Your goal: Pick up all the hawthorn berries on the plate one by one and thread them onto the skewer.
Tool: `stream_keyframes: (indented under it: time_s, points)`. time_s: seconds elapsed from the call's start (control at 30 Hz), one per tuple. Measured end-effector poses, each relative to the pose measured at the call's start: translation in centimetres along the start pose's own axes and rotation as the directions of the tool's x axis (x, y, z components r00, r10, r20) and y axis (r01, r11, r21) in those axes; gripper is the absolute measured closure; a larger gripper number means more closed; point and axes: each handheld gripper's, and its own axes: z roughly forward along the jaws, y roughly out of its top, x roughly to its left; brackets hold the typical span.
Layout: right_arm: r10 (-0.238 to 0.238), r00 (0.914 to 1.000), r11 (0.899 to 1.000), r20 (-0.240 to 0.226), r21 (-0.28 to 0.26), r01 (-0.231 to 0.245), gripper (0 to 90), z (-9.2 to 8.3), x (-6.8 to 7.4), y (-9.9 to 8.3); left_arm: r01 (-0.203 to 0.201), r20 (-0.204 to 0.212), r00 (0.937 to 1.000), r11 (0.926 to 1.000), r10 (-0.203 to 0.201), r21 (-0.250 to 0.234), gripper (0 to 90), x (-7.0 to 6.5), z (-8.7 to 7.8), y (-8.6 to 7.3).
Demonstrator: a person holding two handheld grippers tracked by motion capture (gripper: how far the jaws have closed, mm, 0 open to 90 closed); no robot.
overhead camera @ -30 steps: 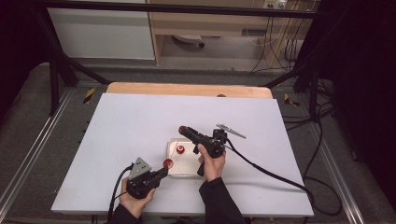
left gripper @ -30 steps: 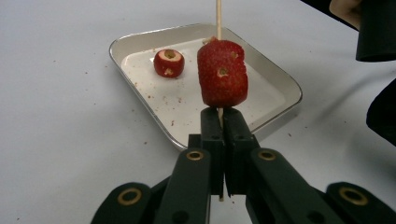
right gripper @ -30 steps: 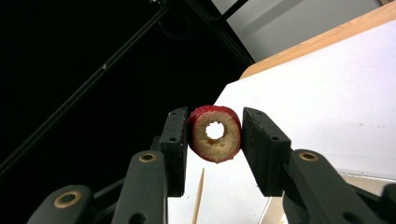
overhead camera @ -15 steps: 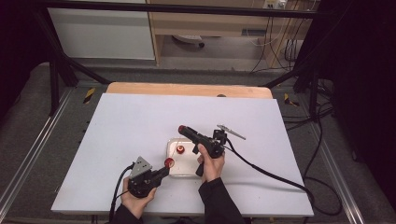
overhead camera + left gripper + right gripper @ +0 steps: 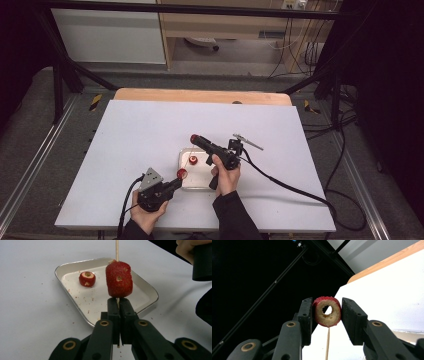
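In the left gripper view my left gripper (image 5: 117, 303) is shut on a thin wooden skewer (image 5: 116, 250) that stands upright. A red cored fruit (image 5: 119, 278) is threaded on the skewer just above the jaws. Behind it, a metal tray (image 5: 147, 290) holds another red fruit piece (image 5: 87, 279). My right gripper (image 5: 327, 307) is shut on a red fruit ring (image 5: 327, 315) with a hollow core, and the skewer's tip (image 5: 327, 345) shows just below it. From above, the left gripper (image 5: 175, 181) sits at the tray's (image 5: 200, 184) near left corner. The right gripper (image 5: 196, 140) hovers over the tray.
The tray rests on a white table top (image 5: 140, 135) with a wooden strip (image 5: 200, 95) along its far edge. Red crumbs dot the tray floor. The right gripper's cable (image 5: 290, 187) trails across the table to the right. Dark frame rails flank the table.
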Motion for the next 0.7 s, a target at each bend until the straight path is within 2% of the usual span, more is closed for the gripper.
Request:
stream_keyframes:
  time_s: [0.4, 0.7]
  points:
    - [-0.007, 1.0, 1.0, 0.0, -0.003, 0.007, 62.6, 0.02, -0.02, 0.04, -0.002, 0.002, 1.0, 0.9999, 0.002, -0.012, 88.0, 0.05, -0.16, 0.0]
    - [-0.006, 1.0, 1.0, -0.001, 0.0, 0.006, 62.6, 0.06, -0.06, -0.05, 0.001, 0.006, 1.0, 1.0, -0.001, 0.0, 88.0, 0.04, -0.02, -0.01]
